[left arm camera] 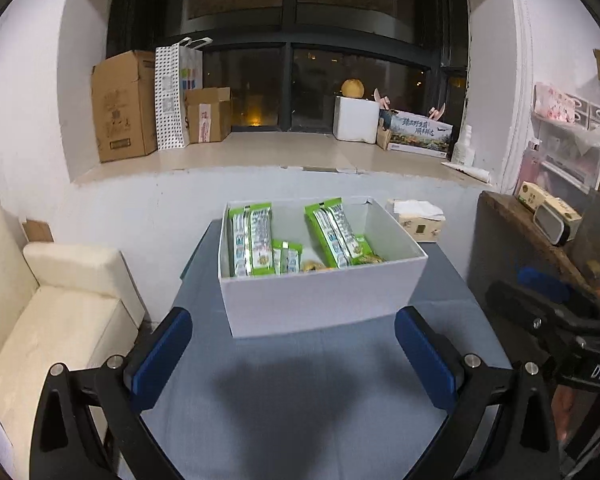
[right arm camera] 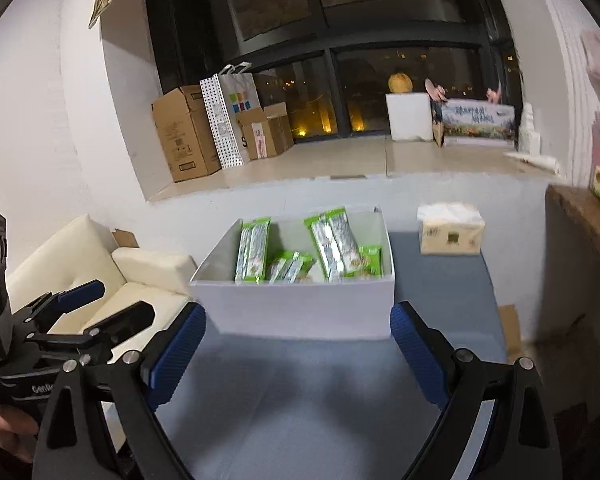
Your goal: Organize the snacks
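Blue-grey surface (left arm camera: 300,392) below a dark window, white box (left arm camera: 320,300) at its middle holding green snack packs (left arm camera: 250,240), tissue pack (right arm camera: 450,232) near, cream sofa (left arm camera: 48,320) at left, left gripper (left arm camera: 294,356) and right gripper (right arm camera: 298,354) both spread wide and empty, nothing between them and the box.

I see white walls (left arm camera: 32,92), a dark night window (left arm camera: 292,12), and a cream sofa (left arm camera: 52,304) left of the table.

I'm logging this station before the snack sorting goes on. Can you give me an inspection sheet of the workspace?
Surface: blue-grey table, bare in front of the box.
Job's things: white box open, green snack packs standing and leaning inside.
Clutter: tissue pack beside the box.
Grippers: left gripper and right gripper open, empty.
Cables: nothing seen.
Surroundings: cream sofa, cardboard boxes on windowsill.
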`<state>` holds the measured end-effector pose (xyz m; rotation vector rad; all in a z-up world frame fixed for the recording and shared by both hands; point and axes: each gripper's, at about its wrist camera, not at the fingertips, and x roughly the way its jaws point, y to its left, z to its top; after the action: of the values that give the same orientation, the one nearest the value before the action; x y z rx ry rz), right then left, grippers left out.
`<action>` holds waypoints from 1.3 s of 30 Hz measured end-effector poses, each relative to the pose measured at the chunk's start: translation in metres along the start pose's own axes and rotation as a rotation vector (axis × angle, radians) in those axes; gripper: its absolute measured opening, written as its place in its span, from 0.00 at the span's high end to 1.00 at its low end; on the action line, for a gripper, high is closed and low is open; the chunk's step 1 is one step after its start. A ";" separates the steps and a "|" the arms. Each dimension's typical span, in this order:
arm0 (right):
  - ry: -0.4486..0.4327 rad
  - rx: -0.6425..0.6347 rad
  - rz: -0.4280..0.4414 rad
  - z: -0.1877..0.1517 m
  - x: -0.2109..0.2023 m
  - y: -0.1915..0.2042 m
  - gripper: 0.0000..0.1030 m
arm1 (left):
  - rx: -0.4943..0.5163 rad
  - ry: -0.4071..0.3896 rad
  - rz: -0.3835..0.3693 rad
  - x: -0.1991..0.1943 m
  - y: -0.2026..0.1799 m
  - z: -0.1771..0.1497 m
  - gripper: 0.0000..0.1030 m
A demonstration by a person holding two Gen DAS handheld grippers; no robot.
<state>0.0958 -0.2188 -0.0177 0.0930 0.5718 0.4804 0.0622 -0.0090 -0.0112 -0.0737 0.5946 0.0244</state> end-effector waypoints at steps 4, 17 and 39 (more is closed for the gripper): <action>0.013 0.042 -0.008 -0.025 -0.013 0.000 0.04 | -0.003 0.009 -0.005 -0.013 -0.002 -0.013 0.00; -0.004 0.036 -0.056 -0.027 -0.032 0.002 0.02 | 0.019 0.020 -0.012 -0.021 -0.009 -0.018 0.00; 0.010 0.027 -0.052 -0.027 -0.032 0.002 0.02 | 0.035 0.040 -0.021 -0.018 -0.015 -0.020 0.00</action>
<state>0.0574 -0.2333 -0.0238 0.1014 0.5890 0.4227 0.0366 -0.0256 -0.0166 -0.0464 0.6341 -0.0080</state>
